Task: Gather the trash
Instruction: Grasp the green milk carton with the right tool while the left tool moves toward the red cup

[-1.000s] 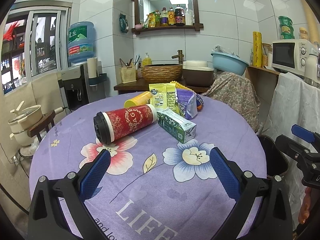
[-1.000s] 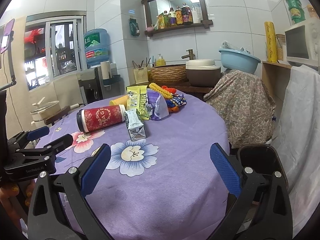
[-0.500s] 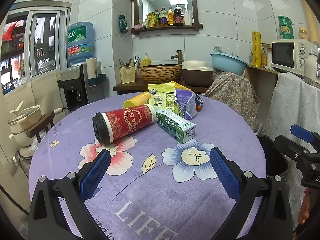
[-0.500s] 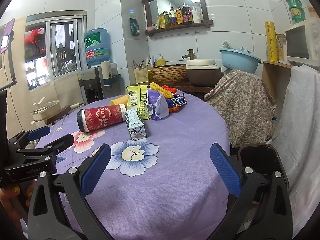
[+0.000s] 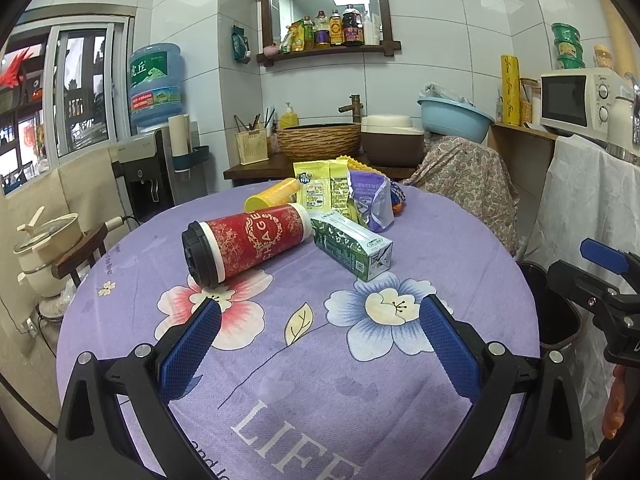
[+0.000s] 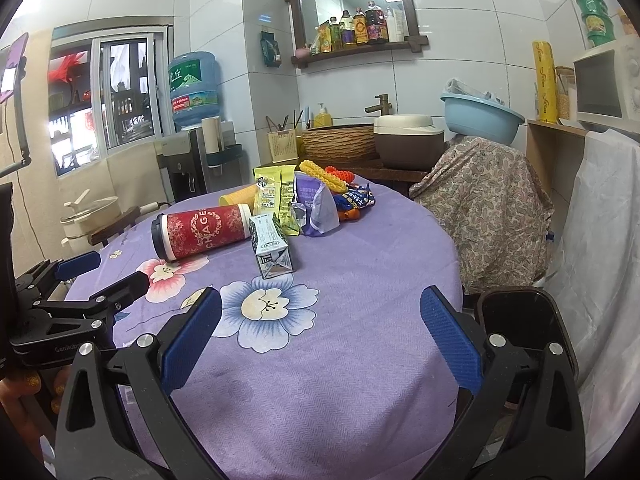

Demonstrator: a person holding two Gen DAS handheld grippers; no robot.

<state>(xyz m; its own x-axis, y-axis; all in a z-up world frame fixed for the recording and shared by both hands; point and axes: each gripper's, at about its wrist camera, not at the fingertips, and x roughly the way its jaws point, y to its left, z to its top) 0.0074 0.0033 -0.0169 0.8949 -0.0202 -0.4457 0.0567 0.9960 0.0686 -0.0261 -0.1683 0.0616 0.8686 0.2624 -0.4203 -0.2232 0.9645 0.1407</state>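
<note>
On the round table with a purple flowered cloth [image 5: 304, 364] lies a red paper cup [image 5: 248, 244] with a black lid, on its side. Beside it lies a green milk carton [image 5: 352, 248]. Behind them are a yellow cup [image 5: 272, 198], yellow snack packets [image 5: 320, 192], a purple wrapper [image 5: 370, 204] and, in the right wrist view, more colourful wrappers [image 6: 352, 196]. My left gripper [image 5: 320, 320] is open, empty, short of the cup. My right gripper [image 6: 320, 312] is open and empty near the carton [image 6: 270, 248]. A black trash bin [image 6: 524, 324] stands right of the table.
A covered appliance under flowered cloth [image 6: 492, 208] and a white-draped cabinet [image 6: 600, 240] stand right. A water dispenser [image 5: 152, 152] and a stool with a pot [image 5: 44, 240] are at the left. A counter with a basket and basin [image 5: 320, 140] lies behind the table.
Both grippers have edged very slightly forward toward the trash on the table. Nothing was taken hold of and the objects have not moved.
</note>
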